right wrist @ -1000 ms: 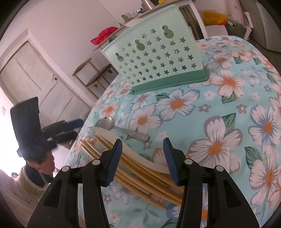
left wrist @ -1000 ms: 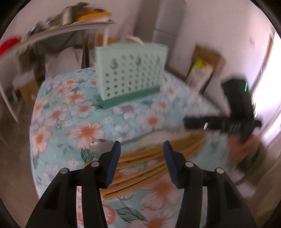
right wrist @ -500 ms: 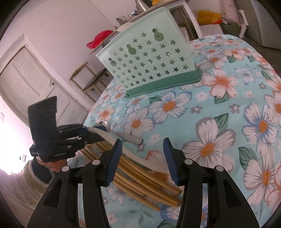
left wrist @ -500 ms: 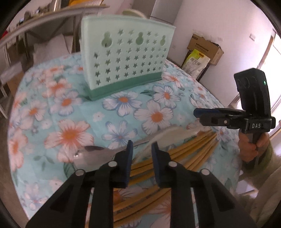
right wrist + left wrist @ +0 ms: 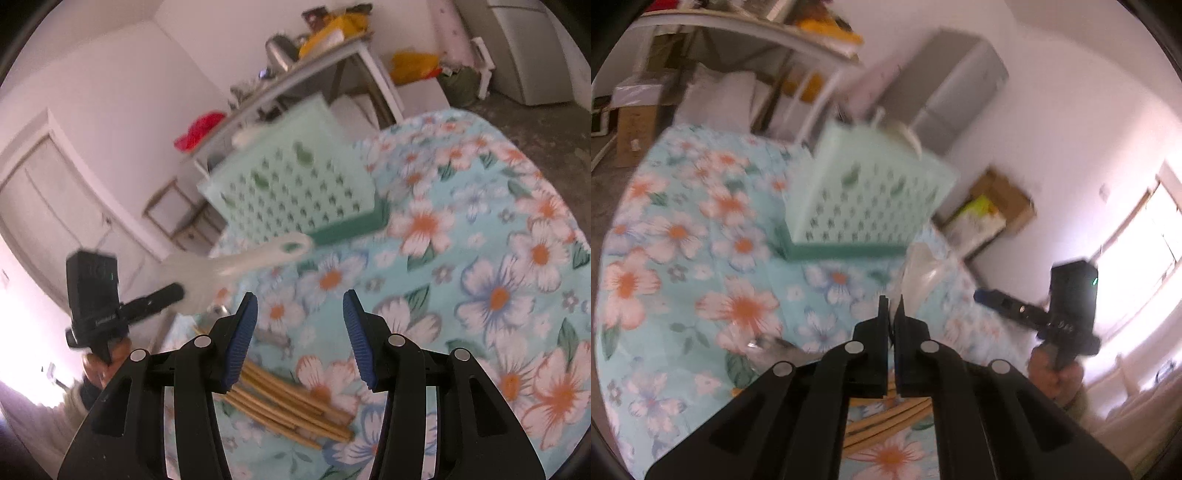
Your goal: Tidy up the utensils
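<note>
One pale mint-green plastic utensil caddy (image 5: 291, 192) pierced with star holes. One white translucent plastic rice paddle (image 5: 236, 264) with a hole in its handle end. One metal spoon (image 5: 768, 345), partly hidden. Bundle of tan wooden chopsticks (image 5: 291, 402), at least six, exact count unclear. Two black grippers with blue pads: left gripper (image 5: 891, 306), right gripper (image 5: 300, 334). One round worktop (image 5: 498, 258) under a flowered turquoise cloth.
</note>
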